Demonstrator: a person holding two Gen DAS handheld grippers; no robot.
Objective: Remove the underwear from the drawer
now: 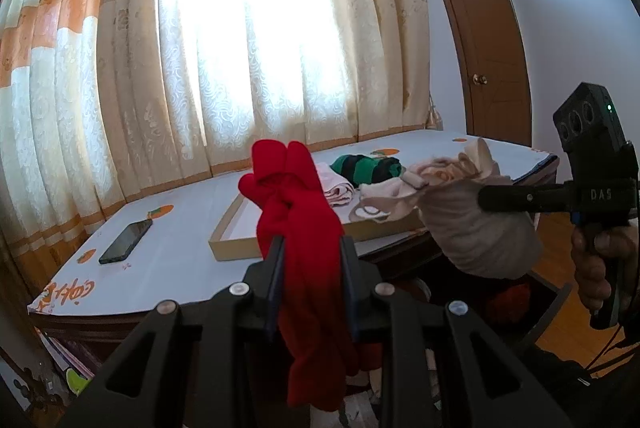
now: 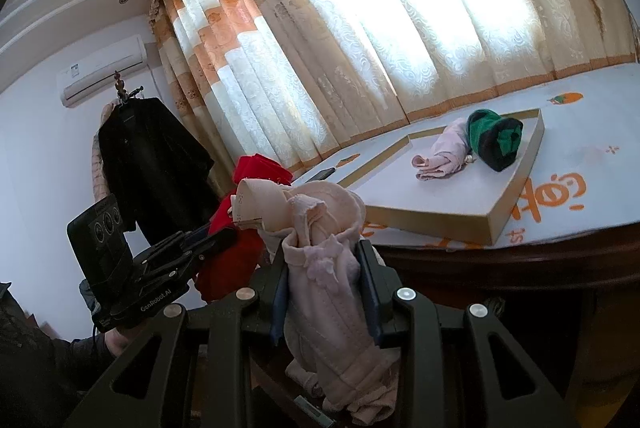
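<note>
My left gripper (image 1: 311,248) is shut on red underwear (image 1: 298,211) and holds it up in front of the table. It also shows in the right wrist view (image 2: 208,244), with the red cloth (image 2: 240,228) hanging from it. My right gripper (image 2: 324,268) is shut on pale pink underwear (image 2: 320,268), lifted near the table's edge; in the left wrist view the right gripper (image 1: 484,197) holds that pink bundle (image 1: 472,224) at the right. The open drawer (image 1: 548,300) lies below, mostly hidden.
A shallow cardboard tray (image 2: 500,211) sits on the white printed tabletop (image 1: 168,268), holding a rolled pink garment (image 2: 444,151) and a green-and-black one (image 2: 496,137). A black phone (image 1: 126,242) lies at the left. Curtains behind, a wooden door (image 1: 488,47) at the right.
</note>
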